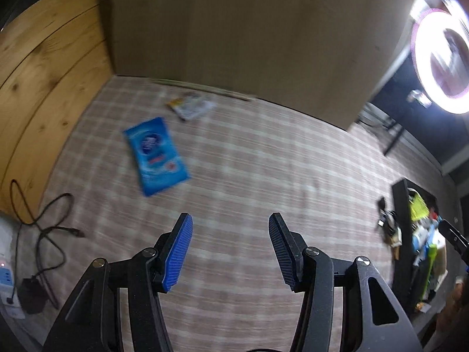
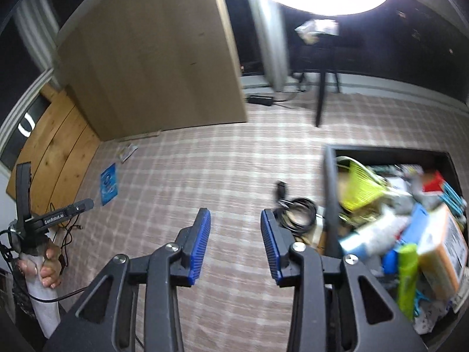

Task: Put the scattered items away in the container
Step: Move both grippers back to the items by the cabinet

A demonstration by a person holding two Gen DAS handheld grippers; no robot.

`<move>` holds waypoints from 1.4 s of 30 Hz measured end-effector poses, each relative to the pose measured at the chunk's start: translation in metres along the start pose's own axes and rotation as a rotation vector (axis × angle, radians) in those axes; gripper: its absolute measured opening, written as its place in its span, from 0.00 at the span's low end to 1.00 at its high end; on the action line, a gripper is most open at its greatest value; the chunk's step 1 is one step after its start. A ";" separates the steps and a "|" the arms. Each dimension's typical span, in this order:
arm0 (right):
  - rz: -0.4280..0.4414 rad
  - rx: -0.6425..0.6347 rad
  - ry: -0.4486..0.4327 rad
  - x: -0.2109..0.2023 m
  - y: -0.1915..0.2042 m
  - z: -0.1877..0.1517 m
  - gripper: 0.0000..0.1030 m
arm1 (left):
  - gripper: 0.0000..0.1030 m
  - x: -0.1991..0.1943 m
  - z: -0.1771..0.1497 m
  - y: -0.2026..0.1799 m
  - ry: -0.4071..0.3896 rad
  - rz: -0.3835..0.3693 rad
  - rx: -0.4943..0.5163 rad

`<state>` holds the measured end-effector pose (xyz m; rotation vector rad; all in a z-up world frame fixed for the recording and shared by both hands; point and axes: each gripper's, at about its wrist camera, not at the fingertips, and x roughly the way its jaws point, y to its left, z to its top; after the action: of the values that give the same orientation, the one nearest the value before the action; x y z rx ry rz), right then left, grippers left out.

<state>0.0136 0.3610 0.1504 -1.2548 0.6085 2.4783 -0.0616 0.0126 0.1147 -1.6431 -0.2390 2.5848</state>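
Blue ribbed fingers [image 1: 180, 252] of both the left gripper [image 1: 230, 250] and right gripper [image 2: 236, 245] spread empty over checked cloth [image 1: 249, 176]. A blue flat packet [image 1: 155, 155] lies ahead; only the right view shows the black container's [image 2: 329, 199] full contents.

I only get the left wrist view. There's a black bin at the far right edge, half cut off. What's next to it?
Observer: A coiled black cable lies on the cloth just left of the bin.
Operator: Is the bin full?
Observer: Nearly: a yellow basket, an orange box and a green tube are piled inside.
Operator: Is the right gripper holding something?
Observer: No, the right gripper is open, nothing between its pads.
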 end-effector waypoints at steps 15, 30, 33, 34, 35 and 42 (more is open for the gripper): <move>0.073 -0.266 0.092 0.114 0.149 0.082 0.42 | 0.49 0.044 0.063 0.098 0.008 0.039 -0.165; 0.034 -0.115 0.087 0.242 0.184 0.114 0.24 | 0.17 0.147 0.174 0.142 0.001 -0.003 -0.172; 0.035 -0.082 0.093 0.263 0.181 0.123 0.24 | 0.13 0.163 0.184 0.146 -0.004 -0.020 -0.139; 0.039 -0.075 0.096 0.270 0.180 0.125 0.24 | 0.13 0.167 0.186 0.145 -0.006 -0.019 -0.117; 0.040 -0.073 0.099 0.276 0.180 0.127 0.24 | 0.13 0.170 0.188 0.143 -0.015 -0.015 -0.094; 0.047 -0.051 0.088 0.301 0.178 0.131 0.22 | 0.11 0.178 0.194 0.127 -0.071 -0.026 0.016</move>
<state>-0.3278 0.2926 0.0164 -1.3902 0.6062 2.5030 -0.3095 -0.1056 0.0156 -1.5343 -0.2412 2.6213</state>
